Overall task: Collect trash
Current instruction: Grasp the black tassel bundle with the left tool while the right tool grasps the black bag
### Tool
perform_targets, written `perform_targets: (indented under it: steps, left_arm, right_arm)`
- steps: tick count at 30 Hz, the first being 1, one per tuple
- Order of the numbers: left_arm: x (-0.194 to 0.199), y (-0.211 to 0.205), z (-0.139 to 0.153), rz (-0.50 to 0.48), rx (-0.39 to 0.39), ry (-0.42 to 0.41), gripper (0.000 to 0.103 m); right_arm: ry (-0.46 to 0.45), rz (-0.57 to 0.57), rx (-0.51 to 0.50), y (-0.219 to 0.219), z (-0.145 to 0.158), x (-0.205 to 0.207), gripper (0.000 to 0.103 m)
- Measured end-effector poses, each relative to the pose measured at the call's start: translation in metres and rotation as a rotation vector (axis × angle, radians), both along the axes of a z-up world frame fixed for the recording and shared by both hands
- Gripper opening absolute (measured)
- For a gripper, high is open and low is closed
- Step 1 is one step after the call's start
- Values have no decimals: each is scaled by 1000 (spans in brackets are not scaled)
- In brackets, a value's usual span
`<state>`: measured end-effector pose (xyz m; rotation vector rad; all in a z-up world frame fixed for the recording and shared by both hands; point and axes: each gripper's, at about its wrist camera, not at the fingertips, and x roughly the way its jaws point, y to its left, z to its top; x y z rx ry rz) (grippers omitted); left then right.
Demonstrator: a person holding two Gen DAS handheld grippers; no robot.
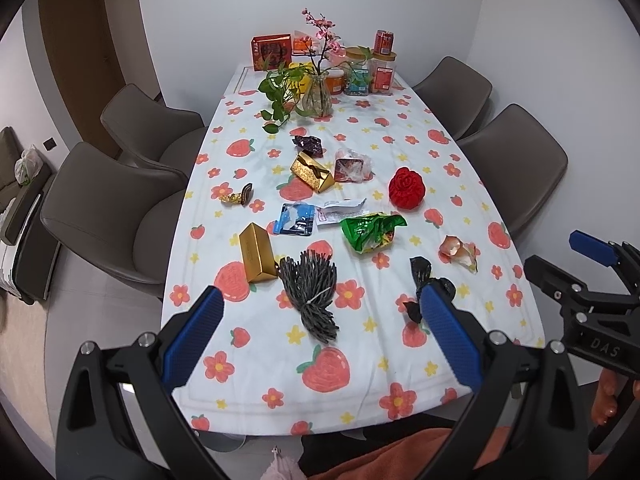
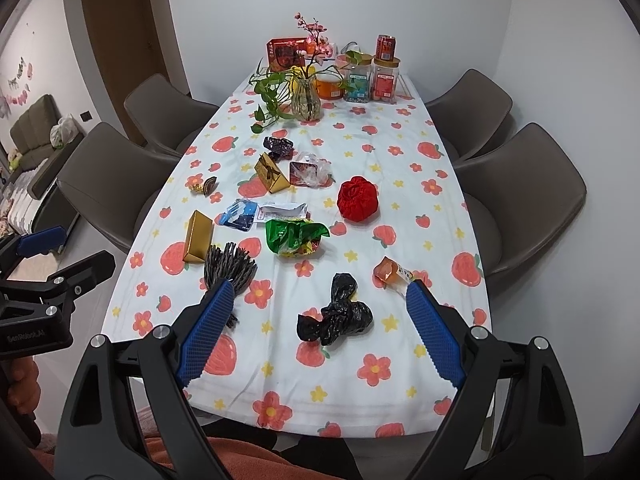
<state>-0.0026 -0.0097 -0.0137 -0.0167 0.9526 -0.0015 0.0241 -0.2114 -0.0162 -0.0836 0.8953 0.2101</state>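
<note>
Lying between right fingers [image 2: 434, 334]: black bag [image 2: 336, 314]

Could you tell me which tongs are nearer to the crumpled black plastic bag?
Right. The black bag lies directly ahead between the right tongs' open fingers. The left tongs are centred on the dark tassel bundle, with the bag beside their right finger.

White walls [image 1: 224, 4] — four grey chairs [image 1: 108, 204] round table [image 2: 404, 200]

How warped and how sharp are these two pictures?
Left wrist view: strong fisheye, table edges bow outward, corners go black, middle sharp. Right wrist view: same bowing and dark corners, even soft light, faint shadows, black bag crisp, sofa at the rim smeared.
</note>
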Motion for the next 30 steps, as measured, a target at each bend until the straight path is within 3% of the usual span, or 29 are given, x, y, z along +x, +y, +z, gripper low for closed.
perform_targets:
  steps: [11,25,28,30]
  left_arm:
    - [22,4,-56,-10,-9,92,98]
    - [81,10,-196,-7,-28,187,98]
    - [92,13,-221,8,-32,207,92]
    - [98,14,-236,15,-38,236,59]
  right_arm:
    - [81,-28,-14,-1,-78,14,85]
    - [146,-70,-104,-3,-192,73,85]
    - [168,-82,-121,-4,-214,82,85]
    - [185,-89,-121,-6,-226,85,85]
